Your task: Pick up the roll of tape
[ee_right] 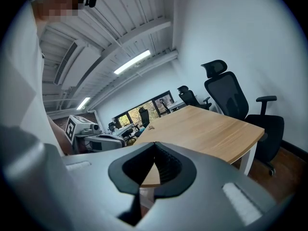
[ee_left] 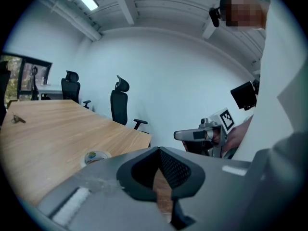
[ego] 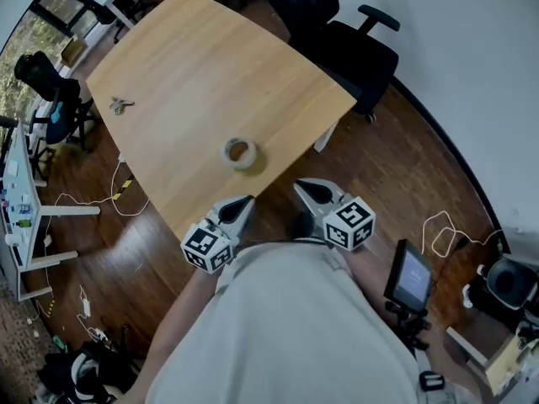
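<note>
With left gripper [ego: 246, 201] and right gripper [ego: 302, 188] closed on nothing, open one wide, then pinch one wall of the roll of tape [ego: 240, 152], apparently lying flat.

We stand in an office with a white wall [ego: 472, 49] and a dark wooden floor [ego: 396, 167]. A pale wooden desk [ego: 210, 82] fills the middle, with a black office chair [ego: 362, 57] at its far corner. Strip lights [ee_right: 132, 61] cross the ribbed ceiling [ee_right: 96, 32]. Windows [ee_right: 154, 106] show greenery, and white cables [ego: 442, 230] trail on the floor.
</note>
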Available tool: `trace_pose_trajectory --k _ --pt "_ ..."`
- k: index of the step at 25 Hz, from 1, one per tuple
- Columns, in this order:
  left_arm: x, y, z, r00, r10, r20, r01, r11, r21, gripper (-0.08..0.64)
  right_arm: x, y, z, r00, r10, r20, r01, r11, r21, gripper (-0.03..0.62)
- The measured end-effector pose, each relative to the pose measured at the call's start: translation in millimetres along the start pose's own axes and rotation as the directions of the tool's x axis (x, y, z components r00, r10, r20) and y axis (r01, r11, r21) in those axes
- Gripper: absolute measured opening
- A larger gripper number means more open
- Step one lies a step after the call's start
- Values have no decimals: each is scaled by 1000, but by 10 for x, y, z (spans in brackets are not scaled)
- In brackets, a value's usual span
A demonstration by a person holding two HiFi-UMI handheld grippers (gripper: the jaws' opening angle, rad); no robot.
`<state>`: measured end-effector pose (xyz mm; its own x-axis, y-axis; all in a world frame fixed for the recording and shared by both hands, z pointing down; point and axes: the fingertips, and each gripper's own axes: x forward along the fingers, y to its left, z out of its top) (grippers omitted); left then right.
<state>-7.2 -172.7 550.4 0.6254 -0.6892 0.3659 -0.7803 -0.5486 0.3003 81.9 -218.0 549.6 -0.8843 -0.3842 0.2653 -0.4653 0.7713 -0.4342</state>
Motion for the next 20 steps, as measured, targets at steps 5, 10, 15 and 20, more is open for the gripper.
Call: trace_pose_trajectory --k 5,10,15,20 --pt "-84 230 9 996 89 -25 -88 996 28 5 171 -38 27 998 56 -27 -56 998 1 6" --pt "-119 405 28 988 143 -54 -140 989 56 6 345 12 95 994 93 -49 -93 996 -5 6" --pt "-127 625 56 987 147 -65 -143 988 61 14 537 27 104 993 93 -67 -93 996 -2 6" --pt "-88 793 65 990 115 -84 -110 992 65 11 685 23 212 994 87 -69 -88 996 -11 6"
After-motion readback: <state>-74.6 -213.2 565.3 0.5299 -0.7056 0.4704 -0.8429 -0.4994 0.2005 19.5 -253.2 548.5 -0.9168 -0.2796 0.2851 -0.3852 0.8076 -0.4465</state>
